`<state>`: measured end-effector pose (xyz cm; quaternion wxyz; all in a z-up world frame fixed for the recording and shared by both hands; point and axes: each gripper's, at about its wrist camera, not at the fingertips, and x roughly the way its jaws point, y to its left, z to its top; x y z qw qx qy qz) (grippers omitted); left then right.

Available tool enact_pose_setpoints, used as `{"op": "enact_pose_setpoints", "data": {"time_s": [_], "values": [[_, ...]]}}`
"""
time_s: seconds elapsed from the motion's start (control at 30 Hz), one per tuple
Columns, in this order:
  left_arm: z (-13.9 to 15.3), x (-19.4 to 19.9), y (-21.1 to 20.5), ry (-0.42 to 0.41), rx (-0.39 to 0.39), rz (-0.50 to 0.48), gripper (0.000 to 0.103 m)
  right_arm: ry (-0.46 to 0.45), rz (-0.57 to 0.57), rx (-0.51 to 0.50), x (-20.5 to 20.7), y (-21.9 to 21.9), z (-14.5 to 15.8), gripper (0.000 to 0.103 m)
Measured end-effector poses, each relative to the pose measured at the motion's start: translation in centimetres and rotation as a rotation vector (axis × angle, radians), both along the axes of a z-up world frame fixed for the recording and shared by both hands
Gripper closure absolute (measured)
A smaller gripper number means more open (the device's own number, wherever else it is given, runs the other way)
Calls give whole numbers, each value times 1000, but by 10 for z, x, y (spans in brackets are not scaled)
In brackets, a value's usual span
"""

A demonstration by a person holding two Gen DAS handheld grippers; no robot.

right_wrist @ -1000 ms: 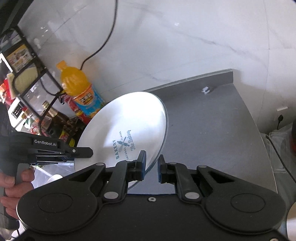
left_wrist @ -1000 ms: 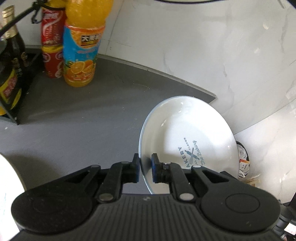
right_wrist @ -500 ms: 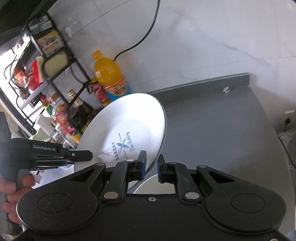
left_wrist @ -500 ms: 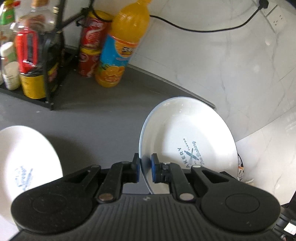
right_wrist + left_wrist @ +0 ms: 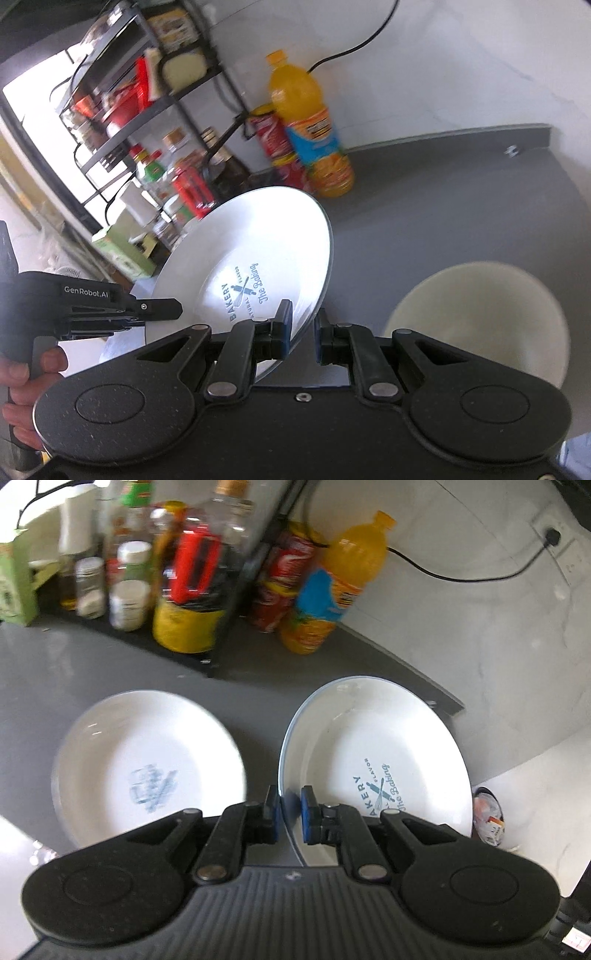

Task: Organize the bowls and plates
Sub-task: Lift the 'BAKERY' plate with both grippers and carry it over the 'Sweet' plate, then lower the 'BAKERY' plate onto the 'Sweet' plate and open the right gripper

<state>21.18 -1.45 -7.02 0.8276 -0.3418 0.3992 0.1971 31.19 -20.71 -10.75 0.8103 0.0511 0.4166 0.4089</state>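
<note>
A white plate with blue bakery print (image 5: 373, 760) is held in the air, tilted, above the grey counter. My left gripper (image 5: 289, 818) is shut on its left rim. My right gripper (image 5: 302, 332) is shut on the opposite rim of the same plate (image 5: 255, 266). The left gripper's body (image 5: 92, 306) shows at the plate's far edge in the right wrist view. A second white printed plate (image 5: 147, 764) lies flat on the counter to the left of the held one. A cream bowl (image 5: 480, 325) sits on the counter at the right.
A black wire rack (image 5: 122, 122) with jars and bottles stands at the back left. An orange juice bottle (image 5: 332, 587) and red cans (image 5: 280, 583) stand by the marble wall. The grey counter (image 5: 461, 206) ends at the right.
Both grippers have carried the held plate back and leftward. The second plate on the counter and the cream bowl have come into view below.
</note>
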Motion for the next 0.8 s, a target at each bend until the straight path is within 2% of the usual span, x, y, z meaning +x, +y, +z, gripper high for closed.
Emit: {"op": "enact_pose_setpoints", "data": {"time_s": [0.27,0.8], "values": [[-7,-47,24,26,-13,62,94,16,55,-28,-23,33,-8,91],[-50,-75,72,95,-71,96,94,69,96,-112,-31,88,-41,91]]}}
